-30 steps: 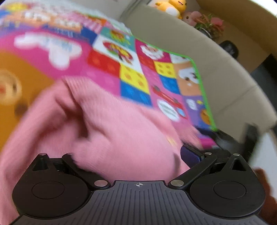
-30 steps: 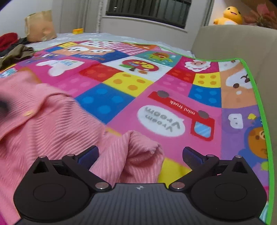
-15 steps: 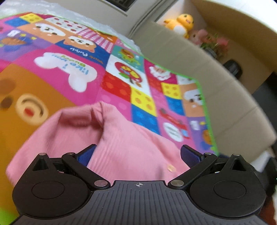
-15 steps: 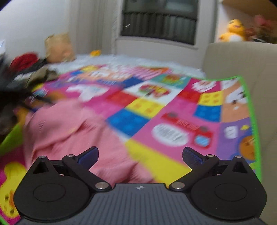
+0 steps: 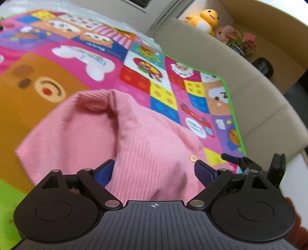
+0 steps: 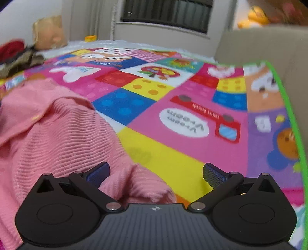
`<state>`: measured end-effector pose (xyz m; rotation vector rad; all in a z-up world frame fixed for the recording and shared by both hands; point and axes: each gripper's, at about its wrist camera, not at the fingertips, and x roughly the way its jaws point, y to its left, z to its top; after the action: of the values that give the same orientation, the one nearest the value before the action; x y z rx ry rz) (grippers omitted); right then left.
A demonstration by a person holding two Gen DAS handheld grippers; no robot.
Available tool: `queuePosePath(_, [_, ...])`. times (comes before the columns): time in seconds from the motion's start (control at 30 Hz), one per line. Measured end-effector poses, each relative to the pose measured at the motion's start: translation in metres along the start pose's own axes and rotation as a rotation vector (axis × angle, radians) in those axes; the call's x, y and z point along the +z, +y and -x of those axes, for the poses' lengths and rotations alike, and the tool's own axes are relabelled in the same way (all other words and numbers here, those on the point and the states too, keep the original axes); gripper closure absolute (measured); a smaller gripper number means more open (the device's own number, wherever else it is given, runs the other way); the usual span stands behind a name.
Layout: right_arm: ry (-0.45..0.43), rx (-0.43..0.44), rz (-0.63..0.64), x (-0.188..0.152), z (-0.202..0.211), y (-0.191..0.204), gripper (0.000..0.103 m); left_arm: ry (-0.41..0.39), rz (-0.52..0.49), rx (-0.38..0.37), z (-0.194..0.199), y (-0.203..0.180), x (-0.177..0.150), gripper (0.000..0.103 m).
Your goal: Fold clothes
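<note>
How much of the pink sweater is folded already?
Some. The pink sweater lies on the play mat with one part already turned over itself. Nothing is in hand: the left hand-held gripper and right hand-held gripper are both open above it. Left: more folds, then the clothes pile behind.

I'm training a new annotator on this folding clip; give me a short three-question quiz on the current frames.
1. True or false: the left gripper is clamped shut on the pink cardigan.
2. What does the cardigan lie on? A) bare floor B) colourful play mat C) sofa
3. Fill in: the yellow plush toy sits behind the ____.

Key: 1 false, both grippers are open; 2 B; 3 sofa.
</note>
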<state>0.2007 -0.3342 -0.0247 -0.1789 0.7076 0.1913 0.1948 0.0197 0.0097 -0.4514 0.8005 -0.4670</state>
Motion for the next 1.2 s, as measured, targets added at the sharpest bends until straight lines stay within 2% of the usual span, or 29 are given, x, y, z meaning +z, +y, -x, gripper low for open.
queuePosePath(0.17, [0.017, 0.01, -0.07, -0.001, 0.0, -0.007, 0.0, -0.021, -0.061, 0.09, 0.013, -0.001, 0.0, 0.007])
queuePosePath(0.3, [-0.035, -0.026, -0.044, 0.005, 0.02, -0.004, 0.0, -0.048, -0.078, 0.091, 0.026, -0.005, 0.003, 0.007])
queuePosePath(0.37, [-0.09, -0.011, -0.04, 0.009, 0.038, -0.003, 0.0, -0.084, -0.114, 0.039, 0.037, -0.016, 0.006, 0.007])
queuePosePath(0.43, [-0.152, 0.034, -0.047, 0.014, 0.06, -0.003, 0.0, -0.108, -0.15, -0.062, 0.046, -0.029, 0.008, 0.007])
queuePosePath(0.53, [-0.215, 0.056, -0.044, 0.019, 0.082, -0.002, 0.0, -0.084, -0.175, -0.246, 0.038, -0.046, 0.013, 0.006])
queuePosePath(0.57, [-0.227, 0.047, -0.038, 0.021, 0.086, -0.001, 0.0, -0.071, -0.172, -0.285, 0.031, -0.05, 0.014, 0.006])
queuePosePath(0.6, [-0.242, 0.03, -0.03, 0.022, 0.09, -0.001, 0.0, -0.052, -0.161, -0.285, 0.018, -0.051, 0.014, 0.006])
queuePosePath(0.63, [-0.253, 0.013, -0.027, 0.023, 0.094, -0.003, 0.0, -0.035, -0.15, -0.281, 0.007, -0.05, 0.015, 0.006])
queuePosePath(0.7, [-0.266, -0.017, -0.028, 0.024, 0.1, -0.009, 0.0, -0.029, -0.132, -0.221, -0.005, -0.035, 0.021, 0.006])
queuePosePath(0.77, [-0.257, -0.047, -0.044, 0.022, 0.102, -0.019, 0.0, -0.024, -0.115, -0.162, -0.016, -0.019, 0.027, 0.012])
queuePosePath(0.8, [-0.25, -0.061, -0.052, 0.02, 0.102, -0.024, 0.0, -0.021, -0.106, -0.132, -0.022, -0.012, 0.03, 0.019])
queuePosePath(0.83, [-0.236, -0.074, -0.058, 0.018, 0.1, -0.028, 0.0, -0.018, -0.098, -0.102, -0.028, -0.004, 0.033, 0.02])
queuePosePath(0.93, [-0.199, -0.101, -0.072, 0.011, 0.091, -0.034, 0.0, -0.011, -0.072, -0.013, -0.043, 0.018, 0.043, 0.02])
queuePosePath(0.97, [-0.191, -0.102, -0.073, 0.01, 0.087, -0.034, 0.0, -0.02, -0.064, 0.01, -0.037, 0.02, 0.045, 0.017])
queuePosePath(1.0, [-0.193, -0.088, -0.066, 0.012, 0.084, -0.03, 0.0, -0.03, -0.059, 0.033, -0.03, 0.022, 0.048, 0.01])
queuePosePath(1.07, [-0.197, -0.06, -0.052, 0.015, 0.076, -0.022, 0.0, -0.059, -0.079, 0.076, -0.012, 0.021, 0.047, 0.008])
queuePosePath(1.13, [-0.201, -0.032, -0.038, 0.019, 0.069, -0.013, 0.0, -0.05, -0.061, 0.059, 0.007, 0.019, 0.039, 0.007])
queuePosePath(1.2, [-0.203, -0.004, -0.022, 0.023, 0.06, -0.004, 0.0, -0.005, -0.004, 0.008, 0.021, 0.016, 0.027, 0.006])
